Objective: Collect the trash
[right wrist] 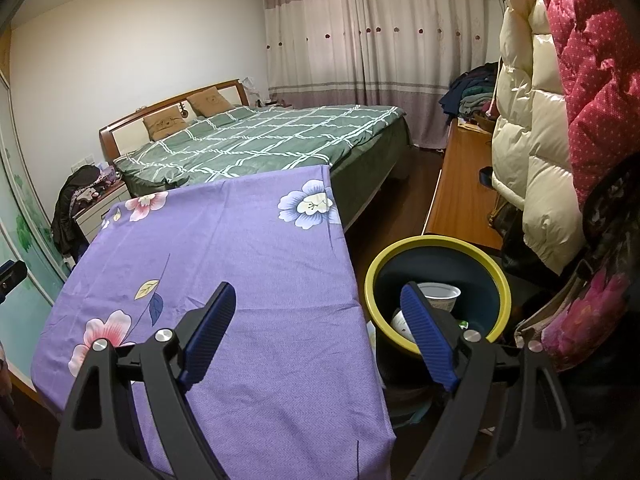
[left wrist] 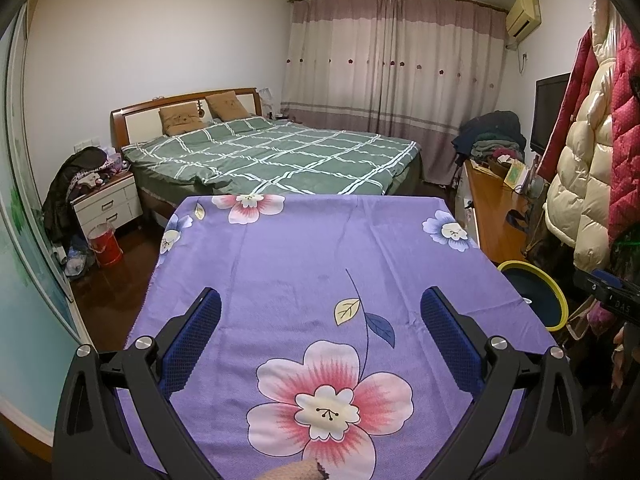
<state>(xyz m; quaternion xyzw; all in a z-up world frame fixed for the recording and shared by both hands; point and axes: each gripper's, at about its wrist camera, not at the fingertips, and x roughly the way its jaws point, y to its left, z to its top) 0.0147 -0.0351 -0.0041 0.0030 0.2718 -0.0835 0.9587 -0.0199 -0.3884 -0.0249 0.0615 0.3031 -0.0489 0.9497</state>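
Note:
A dark bin with a yellow rim [right wrist: 440,240] stands on the floor just right of the table. A white plastic cup [right wrist: 442,295] and another white piece of trash [right wrist: 400,322] lie inside it. My right gripper [right wrist: 318,300] is open with nothing between its blue pads, over the table's right edge; its right finger [right wrist: 424,332] overlaps the bin's near rim. My left gripper [left wrist: 320,312] is open and holds nothing above the purple floral tablecloth [left wrist: 300,256]. The bin [left wrist: 536,300] also shows at the right of the left wrist view. No trash shows on the cloth [right wrist: 240,240].
A bed with a green checked cover [left wrist: 280,156] stands beyond the table. A nightstand [left wrist: 108,204] and a red bucket [left wrist: 105,245] are at the left. A wooden desk [right wrist: 460,184] and hanging puffy coats [right wrist: 532,140] crowd the right side beside the bin.

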